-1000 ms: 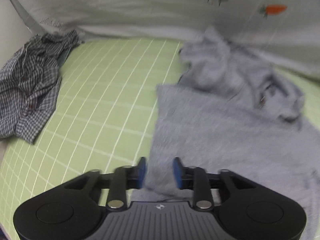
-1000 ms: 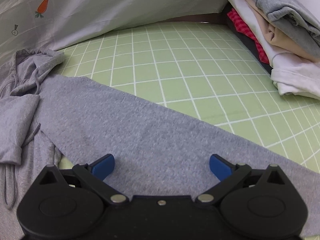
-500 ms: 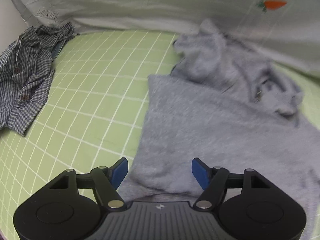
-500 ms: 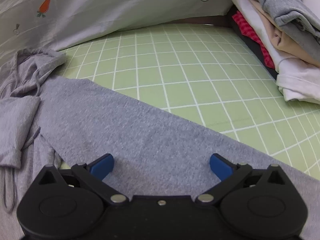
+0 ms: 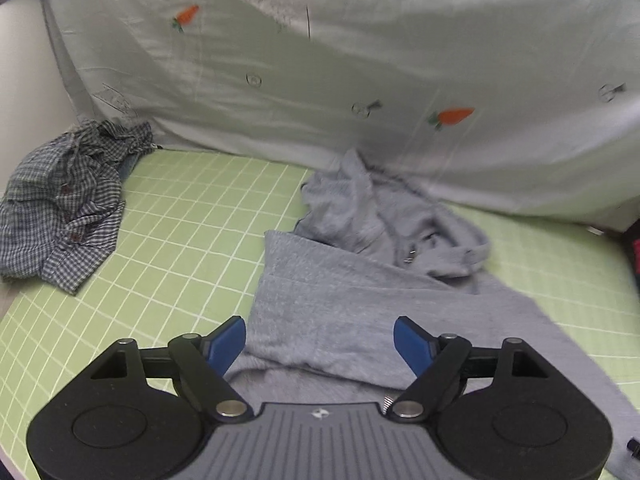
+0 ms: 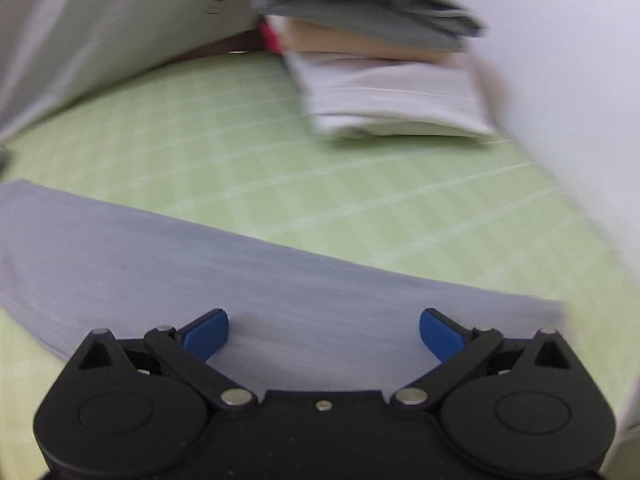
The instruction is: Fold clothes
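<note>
Grey and soft, the hoodie (image 5: 340, 300) lies on the green grid mat (image 5: 180, 216) right in front of you. Its hood end is bunched up near the pale sheet with carrots (image 5: 360, 60) at the back, and one long sleeve (image 6: 240, 272) stretches flat across the mat to your right.

Your left gripper (image 5: 320, 340) has just been opening. Its blue pads (image 5: 226, 340) stand wide apart above the hoodie and squeeze nothing.

Your right gripper (image 6: 324, 332) is spread wide too. It sits over the sleeve, and its pads (image 6: 206, 334) pinch nothing. That view is blurry.

A crumpled checked shirt (image 5: 64, 204) lies at the left edge of the mat, well apart from the hoodie. A pile of folded clothes (image 6: 380, 60) sits at the far right side.
</note>
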`<act>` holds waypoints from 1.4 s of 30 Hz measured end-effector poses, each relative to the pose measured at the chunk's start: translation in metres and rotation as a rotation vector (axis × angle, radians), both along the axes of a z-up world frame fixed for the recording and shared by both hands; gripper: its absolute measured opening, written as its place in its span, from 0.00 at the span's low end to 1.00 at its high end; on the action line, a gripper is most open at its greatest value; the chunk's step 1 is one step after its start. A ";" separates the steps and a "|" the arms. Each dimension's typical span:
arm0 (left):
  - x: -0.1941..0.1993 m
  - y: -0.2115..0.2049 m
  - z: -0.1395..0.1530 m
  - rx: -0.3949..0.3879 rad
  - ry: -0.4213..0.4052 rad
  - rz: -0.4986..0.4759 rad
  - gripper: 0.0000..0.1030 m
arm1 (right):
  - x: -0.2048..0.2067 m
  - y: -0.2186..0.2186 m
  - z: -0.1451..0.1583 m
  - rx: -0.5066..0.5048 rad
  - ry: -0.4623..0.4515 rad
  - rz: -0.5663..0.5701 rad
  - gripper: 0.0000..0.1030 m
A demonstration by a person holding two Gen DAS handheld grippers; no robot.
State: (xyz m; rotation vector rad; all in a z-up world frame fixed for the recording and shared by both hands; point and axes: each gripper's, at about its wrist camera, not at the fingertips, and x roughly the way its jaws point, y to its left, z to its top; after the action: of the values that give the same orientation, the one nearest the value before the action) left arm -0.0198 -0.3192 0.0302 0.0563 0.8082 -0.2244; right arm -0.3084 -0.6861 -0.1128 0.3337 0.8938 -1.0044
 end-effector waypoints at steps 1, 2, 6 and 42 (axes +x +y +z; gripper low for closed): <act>-0.009 0.002 0.003 -0.008 -0.005 -0.003 0.82 | -0.011 -0.004 0.000 -0.009 0.010 -0.010 1.00; -0.017 0.003 0.005 -0.016 -0.009 -0.006 0.82 | -0.023 -0.007 0.000 -0.018 0.020 -0.020 1.00; -0.047 0.007 0.012 -0.022 -0.008 -0.016 0.82 | -0.062 -0.022 -0.003 -0.037 0.014 -0.063 1.00; -0.049 0.064 -0.004 0.076 0.177 0.079 0.83 | -0.049 -0.011 0.027 0.053 -0.199 -0.061 0.07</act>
State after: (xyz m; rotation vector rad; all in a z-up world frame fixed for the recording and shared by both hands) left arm -0.0690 -0.2551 0.0259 0.0769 0.9936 -0.1249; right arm -0.3576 -0.6971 -0.0855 0.4997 0.7338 -0.9860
